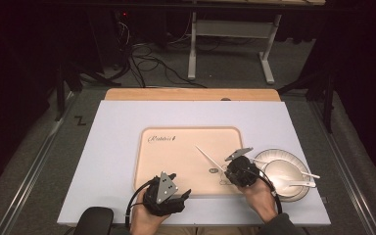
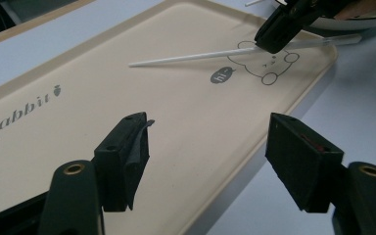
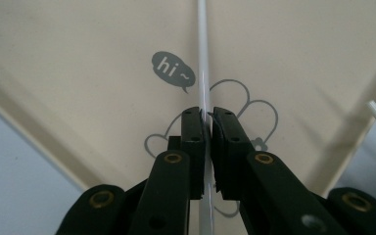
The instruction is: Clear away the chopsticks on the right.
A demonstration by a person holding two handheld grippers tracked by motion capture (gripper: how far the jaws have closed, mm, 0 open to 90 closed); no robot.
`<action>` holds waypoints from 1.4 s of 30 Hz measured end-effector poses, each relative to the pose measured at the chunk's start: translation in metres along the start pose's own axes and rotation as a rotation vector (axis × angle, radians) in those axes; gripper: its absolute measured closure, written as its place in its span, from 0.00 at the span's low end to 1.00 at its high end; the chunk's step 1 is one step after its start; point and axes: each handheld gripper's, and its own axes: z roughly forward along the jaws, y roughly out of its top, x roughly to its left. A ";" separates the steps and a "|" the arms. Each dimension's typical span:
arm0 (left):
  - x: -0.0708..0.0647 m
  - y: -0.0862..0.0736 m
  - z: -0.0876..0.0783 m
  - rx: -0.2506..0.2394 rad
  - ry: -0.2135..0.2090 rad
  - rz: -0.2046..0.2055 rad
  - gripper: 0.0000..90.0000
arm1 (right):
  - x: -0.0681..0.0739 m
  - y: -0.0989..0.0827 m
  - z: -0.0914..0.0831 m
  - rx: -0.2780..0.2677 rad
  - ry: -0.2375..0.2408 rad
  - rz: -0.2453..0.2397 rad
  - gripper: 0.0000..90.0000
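Your right gripper (image 3: 207,122) pinches a chopstick (image 3: 203,58)
It is held over the tray (image 1: 176,161); your left gripper (image 2: 208,161) stands spread at the tray's near edge

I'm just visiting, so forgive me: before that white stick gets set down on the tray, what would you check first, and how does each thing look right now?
1. Right gripper clamped on the white chopstick: ok, jaws shut on it.
2. Chopstick over the beige tray: ok, its tip points across the tray.
3. Landing spot on the tray free: ok, bare surface by the bear drawing.
4. Left gripper out of the way: ok, open, at the tray's near edge.
5. Second chopstick stays on the plate: ok.
6. Chopstick touching the tray yet: cannot tell.
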 end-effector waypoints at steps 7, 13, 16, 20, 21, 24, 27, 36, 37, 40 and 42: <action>0.002 0.000 -0.004 -0.010 0.020 -0.003 0.37 | -0.004 0.008 0.013 0.022 -0.024 0.005 0.95; 0.002 0.000 -0.006 -0.013 0.029 -0.005 0.37 | -0.006 0.012 0.021 0.062 -0.056 0.011 0.95; 0.003 -0.001 -0.006 -0.010 0.030 -0.002 0.37 | -0.008 0.014 0.023 0.068 -0.072 0.017 0.95; 0.002 -0.001 -0.006 -0.011 0.028 0.001 0.37 | -0.010 0.015 0.024 0.069 -0.122 0.024 0.94; 0.002 -0.001 -0.006 -0.011 0.028 -0.001 0.37 | -0.010 0.015 0.024 0.069 -0.122 0.024 0.94; 0.002 -0.001 -0.006 -0.011 0.024 -0.001 0.37 | -0.012 0.015 0.024 0.070 -0.144 0.037 0.94; 0.002 -0.001 -0.006 -0.010 0.024 0.002 0.37 | -0.014 0.016 0.025 0.070 -0.164 0.034 0.93; 0.000 -0.001 -0.007 -0.014 0.020 -0.002 0.37 | -0.018 0.015 0.025 0.073 -0.169 0.048 0.92; 0.000 -0.001 -0.007 -0.014 0.020 -0.002 0.37 | -0.018 0.015 0.025 0.073 -0.169 0.048 0.92; 0.000 -0.001 -0.007 -0.012 0.020 -0.002 0.37 | -0.019 0.016 0.025 0.076 -0.171 0.063 0.92; 0.000 -0.001 -0.007 -0.013 0.020 -0.002 0.37 | -0.020 0.015 0.025 0.076 -0.170 0.066 0.91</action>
